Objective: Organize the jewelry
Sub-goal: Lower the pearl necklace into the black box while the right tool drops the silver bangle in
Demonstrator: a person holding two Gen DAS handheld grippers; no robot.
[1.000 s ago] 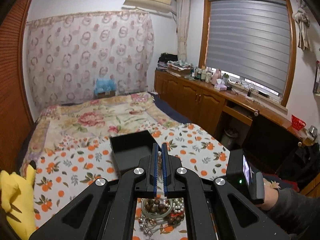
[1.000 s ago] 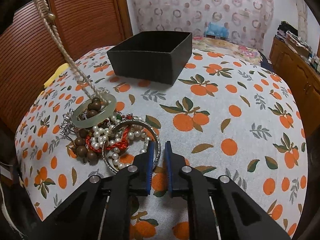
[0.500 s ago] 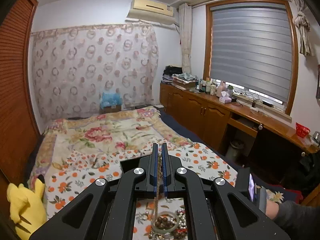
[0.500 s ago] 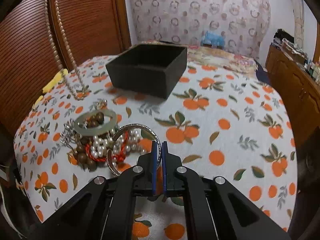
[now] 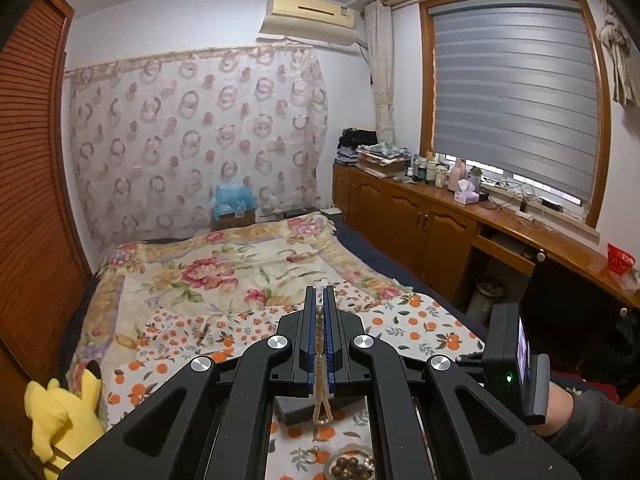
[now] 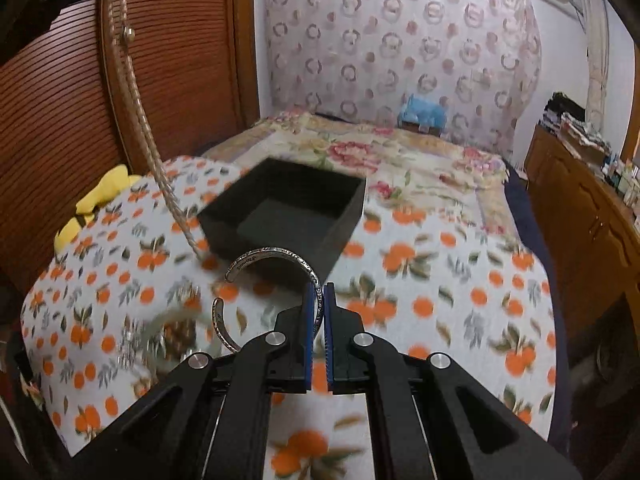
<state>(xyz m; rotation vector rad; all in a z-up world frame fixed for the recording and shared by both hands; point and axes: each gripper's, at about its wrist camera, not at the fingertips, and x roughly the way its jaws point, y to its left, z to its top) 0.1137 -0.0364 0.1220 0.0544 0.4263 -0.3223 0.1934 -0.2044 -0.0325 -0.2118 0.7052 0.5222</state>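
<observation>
My left gripper (image 5: pixel 319 294) is shut on a beige bead necklace (image 5: pixel 320 376) that hangs down from it, high above the table. The necklace also shows in the right wrist view (image 6: pixel 138 104), its lower end near the black box's left corner. My right gripper (image 6: pixel 319 290) is shut on a silver open bangle (image 6: pixel 272 254), lifted off the cloth just in front of the open black box (image 6: pixel 288 210). The jewelry pile (image 6: pixel 172 330) with a pale green ring lies blurred at lower left; it also shows in the left wrist view (image 5: pixel 350 466).
The orange-print tablecloth (image 6: pixel 440 280) covers the table. A yellow plush toy (image 6: pixel 100 196) sits at the left edge by the wooden shutter doors. A bed with a floral blanket (image 5: pixel 224 264) lies beyond. Wooden cabinets (image 5: pixel 420 220) run along the right.
My right gripper closed on the silver bangle and lifted it from the pile toward the box. My left gripper rose higher, pulling the necklace up off the pile.
</observation>
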